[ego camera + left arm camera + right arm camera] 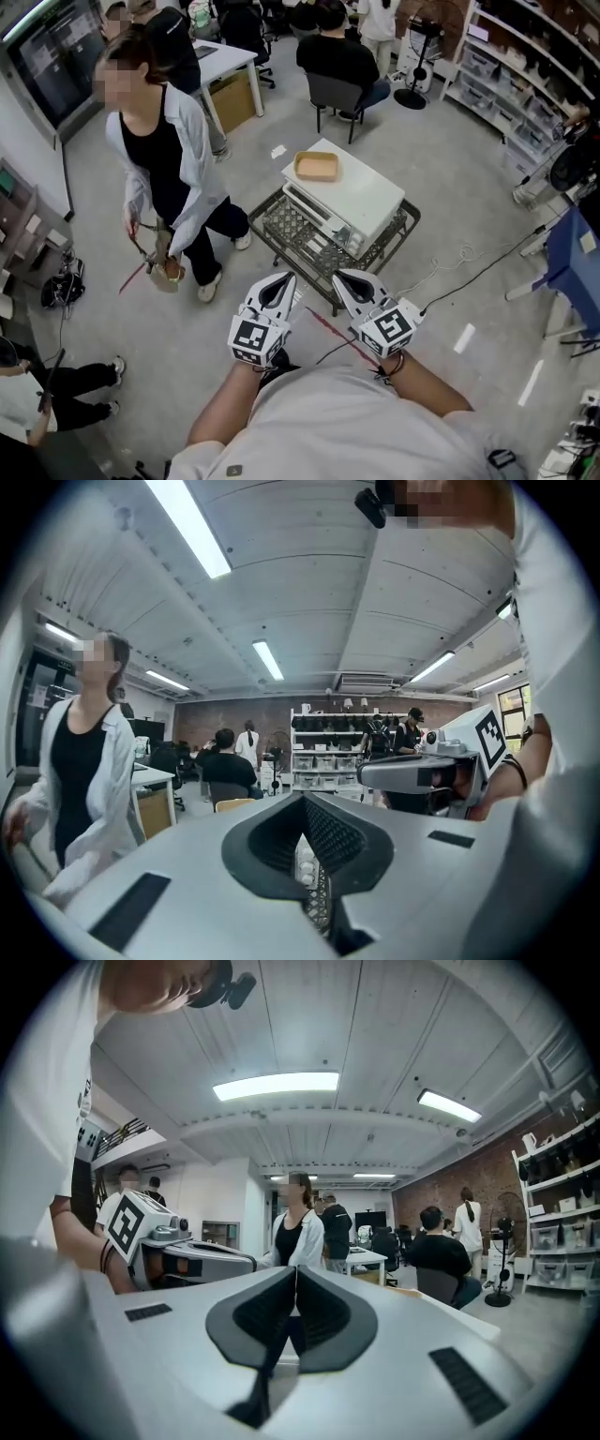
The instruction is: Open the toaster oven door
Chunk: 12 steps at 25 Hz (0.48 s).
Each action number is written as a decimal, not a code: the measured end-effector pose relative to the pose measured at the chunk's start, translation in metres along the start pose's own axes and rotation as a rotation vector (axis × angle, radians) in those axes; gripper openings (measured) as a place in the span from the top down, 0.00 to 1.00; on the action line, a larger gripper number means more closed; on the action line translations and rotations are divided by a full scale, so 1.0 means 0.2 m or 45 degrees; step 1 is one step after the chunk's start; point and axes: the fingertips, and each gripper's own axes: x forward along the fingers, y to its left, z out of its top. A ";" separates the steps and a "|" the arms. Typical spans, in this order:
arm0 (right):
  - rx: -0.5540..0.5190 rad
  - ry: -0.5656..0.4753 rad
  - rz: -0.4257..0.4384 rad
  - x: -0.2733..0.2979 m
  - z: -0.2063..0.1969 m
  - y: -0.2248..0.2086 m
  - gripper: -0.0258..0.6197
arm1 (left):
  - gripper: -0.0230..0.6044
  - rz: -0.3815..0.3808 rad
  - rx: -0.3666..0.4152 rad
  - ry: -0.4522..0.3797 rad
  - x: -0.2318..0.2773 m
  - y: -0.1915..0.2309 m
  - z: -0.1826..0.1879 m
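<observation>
Close to the camera, the left claw (281, 279) and the right claw (345, 278) are side by side, each with its jaws pressed together and nothing between them. Ahead of their tips, not touching, the white toaster oven (352, 197) stands on a wire stand (292, 228), a tan tray (316, 166) on its top.

No text can be read
</observation>
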 end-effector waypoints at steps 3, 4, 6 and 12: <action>0.000 0.000 -0.046 0.19 0.03 0.07 0.93 | 0.94 -0.057 0.005 -0.004 -0.03 0.20 0.03; -0.001 0.004 -0.060 0.25 0.04 0.09 0.93 | 0.94 -0.072 0.007 -0.005 -0.04 0.27 0.03; -0.001 0.012 -0.081 0.38 0.05 0.15 0.93 | 0.94 -0.092 0.010 -0.006 -0.07 0.40 0.05; -0.002 0.025 -0.135 0.71 0.06 0.29 0.93 | 0.94 -0.139 0.004 -0.012 -0.17 0.76 0.04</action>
